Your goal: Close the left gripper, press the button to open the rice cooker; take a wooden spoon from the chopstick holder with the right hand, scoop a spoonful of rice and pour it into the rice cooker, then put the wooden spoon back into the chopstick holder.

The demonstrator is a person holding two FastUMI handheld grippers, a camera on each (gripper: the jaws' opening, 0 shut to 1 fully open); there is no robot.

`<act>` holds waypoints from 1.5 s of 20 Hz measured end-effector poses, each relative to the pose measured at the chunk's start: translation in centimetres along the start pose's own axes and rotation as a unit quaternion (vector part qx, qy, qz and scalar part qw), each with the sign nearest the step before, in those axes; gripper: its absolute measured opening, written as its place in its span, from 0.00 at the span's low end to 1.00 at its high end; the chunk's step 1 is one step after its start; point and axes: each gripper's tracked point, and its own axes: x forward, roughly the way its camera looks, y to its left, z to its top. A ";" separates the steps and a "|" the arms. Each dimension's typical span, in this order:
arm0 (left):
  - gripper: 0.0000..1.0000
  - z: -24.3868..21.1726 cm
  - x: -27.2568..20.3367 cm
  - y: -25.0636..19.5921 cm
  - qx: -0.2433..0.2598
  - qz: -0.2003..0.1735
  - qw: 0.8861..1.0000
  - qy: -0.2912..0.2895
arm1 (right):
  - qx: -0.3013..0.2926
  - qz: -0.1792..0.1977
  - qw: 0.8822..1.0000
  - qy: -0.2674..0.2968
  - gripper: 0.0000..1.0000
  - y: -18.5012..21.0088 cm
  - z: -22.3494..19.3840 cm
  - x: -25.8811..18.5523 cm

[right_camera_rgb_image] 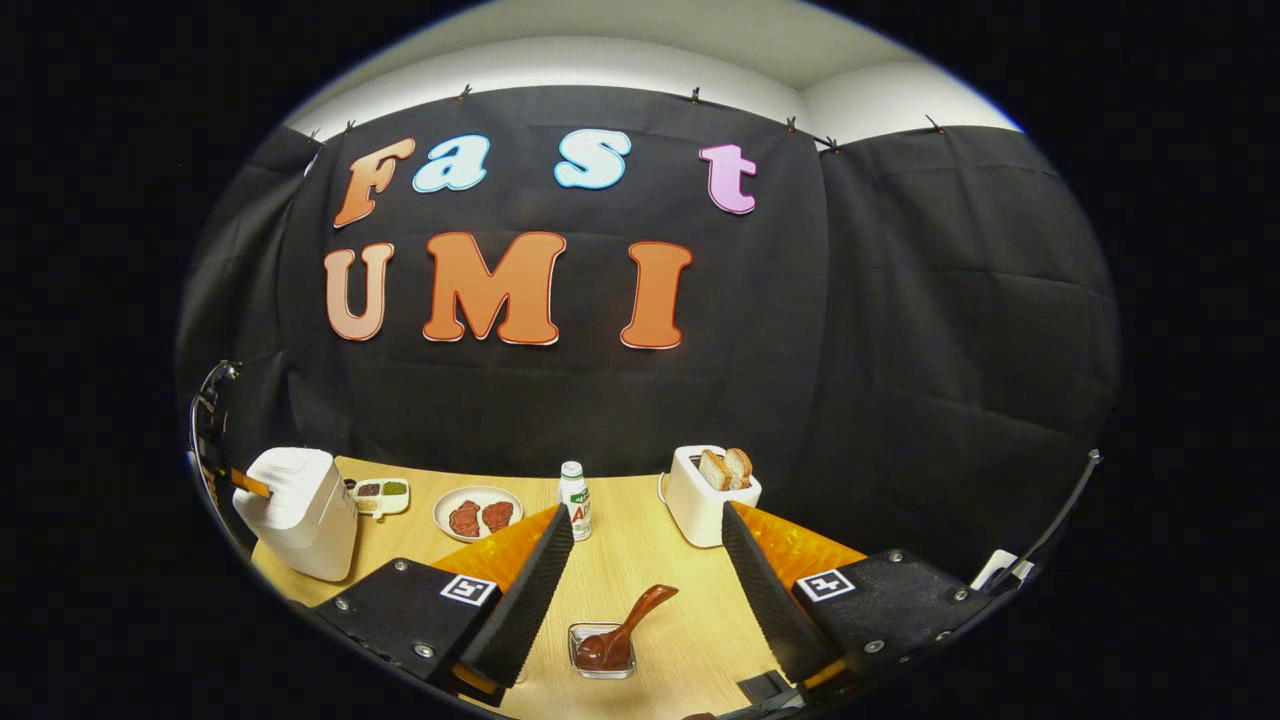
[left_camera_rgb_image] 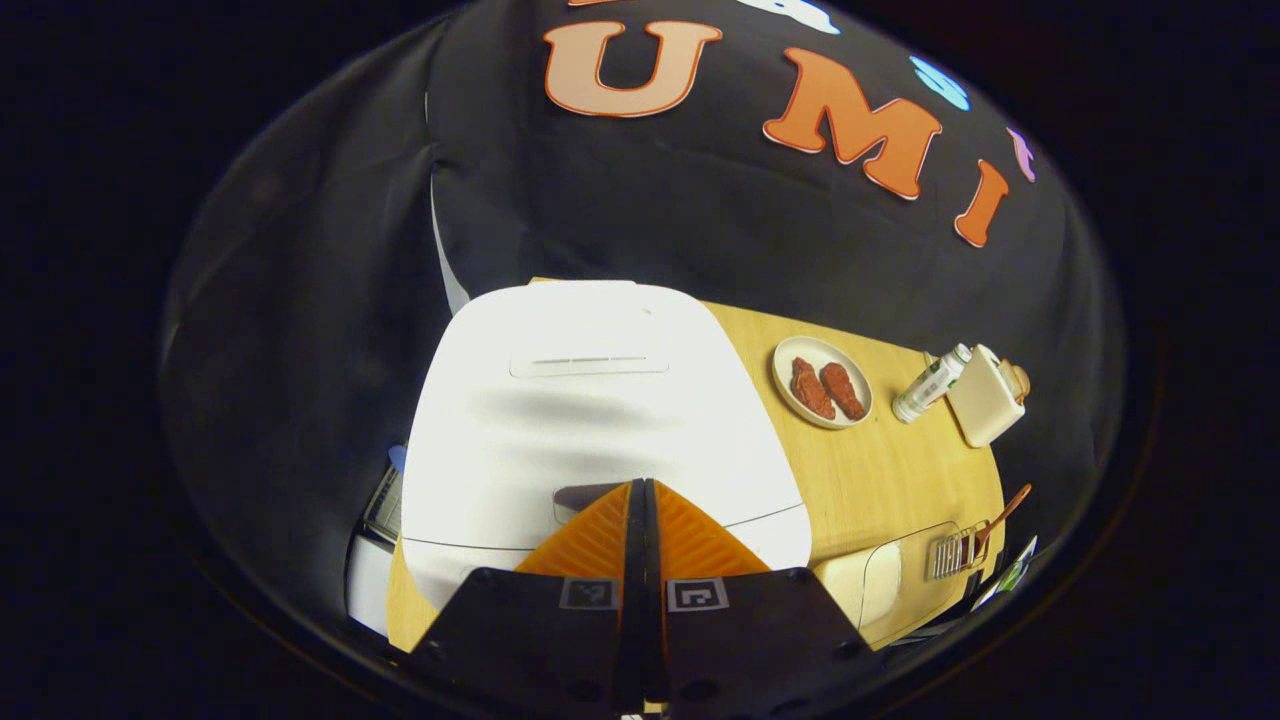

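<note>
Left gripper (left_camera_rgb_image: 640,490) was closed, empty, tips at the white plastic rice cooker (left_camera_rgb_image: 590,420). Right gripper (right_camera_rgb_image: 640,570) gaped wide, empty, above the brown wooden spoon (right_camera_rgb_image: 625,625) in its small clear holder (right_camera_rgb_image: 600,652). Spoon likely light, stiff; take the upper handle.

The left hand-held gripper (left_camera_rgb_image: 640,500) covers the front of the rice cooker (left_camera_rgb_image: 590,420), hiding its button. In the right gripper view, the contents of the small tray (right_camera_rgb_image: 381,492) beside the rice cooker are too small to tell.
</note>
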 end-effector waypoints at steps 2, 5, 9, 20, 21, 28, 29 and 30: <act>0.06 -0.4 0.4 0.3 -0.024 -0.011 1.000 0.013 | 0.002 0.003 1.000 -0.001 0.93 0.1 0.0 -0.2; 0.05 -0.2 0.5 0.2 -0.032 -0.029 0.999 0.011 | 0.007 0.005 1.000 -0.007 0.93 0.1 0.0 -0.7; 0.05 2.2 -2.3 0.4 -0.002 -0.008 0.999 -0.052 | 0.020 0.009 1.000 -0.009 0.93 -0.1 0.3 -1.4; 0.04 11.3 -20.1 -1.9 -0.021 -0.016 0.962 -0.271 | 0.025 0.009 0.999 -0.027 0.93 -1.4 0.3 -2.7; 0.04 11.2 -21.1 -2.3 -0.024 -0.019 0.960 -0.278 | 0.029 0.010 0.999 -0.028 0.93 -1.6 0.1 -2.7; 0.04 10.1 -25.7 -2.3 -0.011 0.020 0.949 -0.315 | 0.050 0.010 0.998 -0.023 0.93 -2.3 -2.1 -1.3; 0.04 10.0 -26.3 -2.5 -0.015 0.022 0.947 -0.319 | 0.056 0.013 0.998 -0.017 0.98 -2.2 -2.8 -0.9; 0.04 9.8 -26.8 -2.6 -0.017 0.025 0.947 -0.321 | 0.060 0.018 0.998 -0.006 0.98 -1.9 -3.6 -0.3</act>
